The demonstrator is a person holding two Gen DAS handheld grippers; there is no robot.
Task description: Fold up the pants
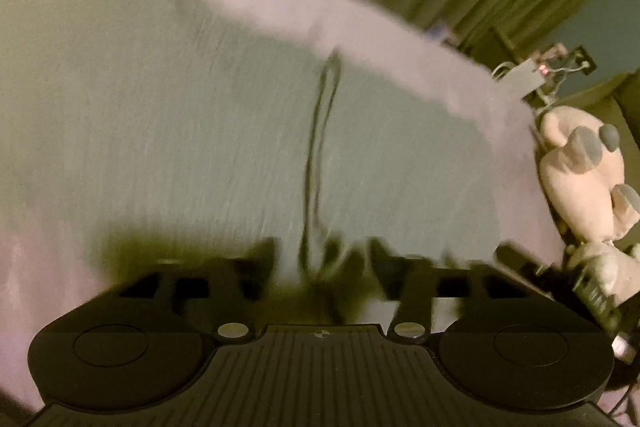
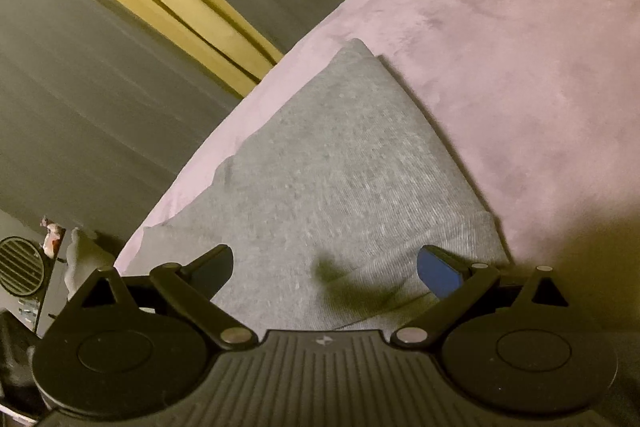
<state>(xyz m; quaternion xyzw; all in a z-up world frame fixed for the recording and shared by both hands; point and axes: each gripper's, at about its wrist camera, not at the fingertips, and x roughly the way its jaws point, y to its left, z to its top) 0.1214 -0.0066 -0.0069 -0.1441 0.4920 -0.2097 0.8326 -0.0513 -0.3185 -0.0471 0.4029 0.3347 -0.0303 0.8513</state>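
Grey knit pants [image 2: 340, 179] lie flat on your bed's lilac plush blanket [image 2: 520, 47], near its left edge. Your right gripper [image 2: 324, 267] hovers over them, fingers wide, gripping nothing. Your left gripper [image 1: 320, 259] is blurred; its fingers look parted, gripping nothing.

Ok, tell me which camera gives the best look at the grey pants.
The right wrist view: the pants are sharp there, with folded edges and a corner clear against the pink blanket. The left wrist view shows the pants larger but smeared by motion blur, with only a dark crease readable.
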